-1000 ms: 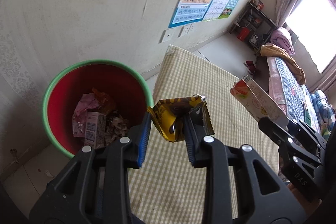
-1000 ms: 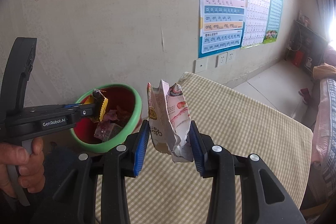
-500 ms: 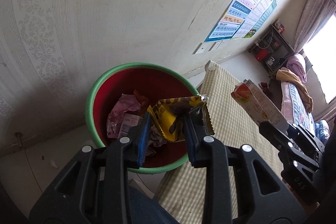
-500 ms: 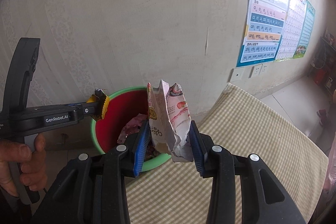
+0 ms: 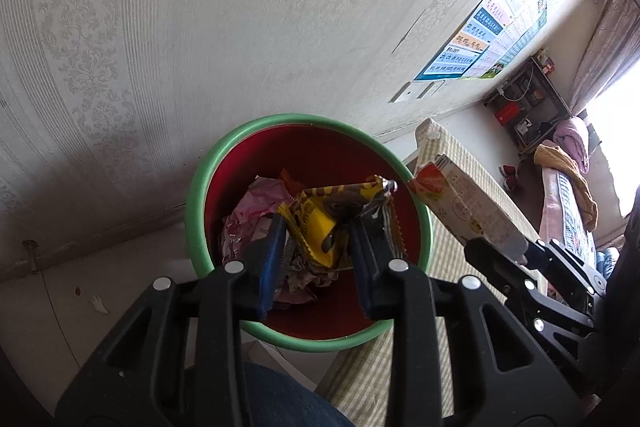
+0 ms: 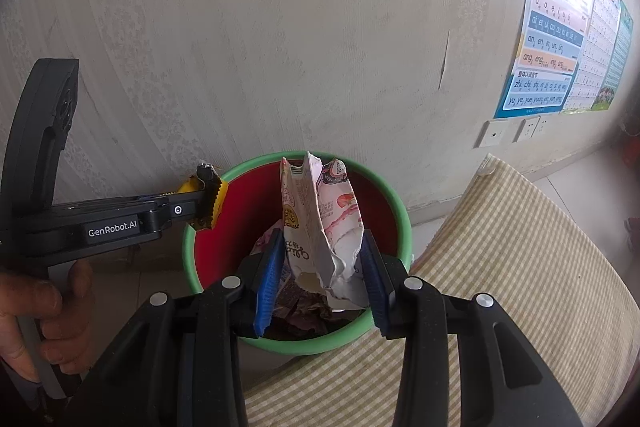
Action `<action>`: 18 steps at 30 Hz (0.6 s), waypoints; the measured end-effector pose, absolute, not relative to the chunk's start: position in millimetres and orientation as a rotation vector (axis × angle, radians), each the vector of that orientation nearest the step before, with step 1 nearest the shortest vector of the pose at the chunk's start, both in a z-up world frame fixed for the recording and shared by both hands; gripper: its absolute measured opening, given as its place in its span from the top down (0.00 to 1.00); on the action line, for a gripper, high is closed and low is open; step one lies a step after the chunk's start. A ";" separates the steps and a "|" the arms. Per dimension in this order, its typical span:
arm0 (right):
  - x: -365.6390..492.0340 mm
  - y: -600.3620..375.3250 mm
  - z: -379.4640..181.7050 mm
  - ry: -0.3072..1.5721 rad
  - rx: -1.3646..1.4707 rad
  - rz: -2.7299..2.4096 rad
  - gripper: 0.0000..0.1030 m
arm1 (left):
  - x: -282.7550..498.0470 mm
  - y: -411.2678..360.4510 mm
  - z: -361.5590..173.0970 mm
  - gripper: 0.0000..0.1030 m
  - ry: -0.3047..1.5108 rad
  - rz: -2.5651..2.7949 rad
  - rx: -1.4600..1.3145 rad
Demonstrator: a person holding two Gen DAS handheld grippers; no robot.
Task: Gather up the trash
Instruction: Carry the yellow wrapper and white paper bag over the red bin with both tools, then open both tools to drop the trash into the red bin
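Here, through my left wrist camera, my left hand-held gripper [image 5: 316, 247] is clamped on a yellow snack wrapper [image 5: 320, 223], held right above the open mouth of the red bin [image 5: 224, 163] with the green rim. Pink and crumpled wrappers [image 5: 256, 207] already lie inside. At the right edge, my right hand-held gripper [image 5: 520, 267] carries a flattened milk carton [image 5: 464, 203] whose tip reaches over the bin's rim, with the checked cloth of the bench [image 5: 400, 371] below it.

From my right wrist camera, the right hand-held gripper [image 6: 322, 267] is closed on that torn pink-and-white carton, standing upright between the blue pads [image 6: 268, 267] and above the bin [image 6: 396, 211]. The left hand-held gripper [image 6: 200, 207] shows at the left with the yellow wrapper poking out, near the bin's left rim; my left hand [image 6: 44, 315] grips its handle.

The risk, as I judge it: the light wrapper could cling to a pad or drift, landing on the floor beside the wall. The tall carton, if let go near the bench side, could catch the rim and tip back onto the cloth. Both loads also sit close together and could snag.
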State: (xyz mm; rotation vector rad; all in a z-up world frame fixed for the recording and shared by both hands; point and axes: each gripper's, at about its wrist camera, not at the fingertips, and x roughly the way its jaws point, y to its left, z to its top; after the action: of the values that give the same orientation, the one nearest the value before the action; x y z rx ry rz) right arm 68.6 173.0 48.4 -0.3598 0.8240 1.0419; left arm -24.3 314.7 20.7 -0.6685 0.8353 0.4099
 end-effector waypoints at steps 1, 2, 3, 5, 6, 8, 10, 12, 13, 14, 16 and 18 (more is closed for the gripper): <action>69.1 175.0 45.7 0.832 -0.363 1.044 0.63 | -24.1 316.5 18.8 0.69 0.836 0.411 -0.677; 69.6 177.3 42.0 0.846 -0.370 1.048 0.62 | -24.7 318.8 17.0 0.64 0.835 0.413 -0.686; 70.2 179.4 38.8 0.857 -0.377 1.047 0.61 | -25.2 320.2 16.3 0.57 0.832 0.415 -0.694; 70.5 182.8 33.1 0.871 -0.392 1.035 0.58 | -26.3 321.6 16.7 0.52 0.825 0.422 -0.697; 70.6 183.6 31.0 0.877 -0.395 1.034 0.58 | -27.2 322.4 16.6 0.47 0.823 0.423 -0.700; 69.6 183.2 29.2 0.881 -0.392 1.038 0.49 | -30.3 324.5 16.6 0.38 0.818 0.431 -0.705; 68.0 182.2 29.7 0.872 -0.391 1.038 0.40 | -32.2 325.1 15.8 0.34 0.818 0.437 -0.708; 67.2 181.9 30.7 0.865 -0.391 1.035 0.35 | -34.0 325.7 15.6 0.28 0.817 0.441 -0.712; 66.4 181.4 31.3 0.863 -0.392 1.033 0.32 | -34.9 325.5 16.5 0.26 0.815 0.442 -0.713; 66.0 180.5 32.2 0.862 -0.391 1.032 0.30 | -35.6 325.5 17.3 0.23 0.813 0.442 -0.712; 65.4 178.4 34.3 0.859 -0.388 1.027 0.27 | -36.0 323.6 20.8 0.18 0.808 0.442 -0.705; 64.9 174.2 37.1 0.855 -0.387 1.021 0.24 | -35.8 320.1 24.4 0.11 0.805 0.441 -0.696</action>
State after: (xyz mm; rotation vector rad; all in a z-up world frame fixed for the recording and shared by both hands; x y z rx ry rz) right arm 64.9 174.2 37.1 -0.3867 0.8552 1.0205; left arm -35.8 320.1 24.4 -0.6958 0.8050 0.4414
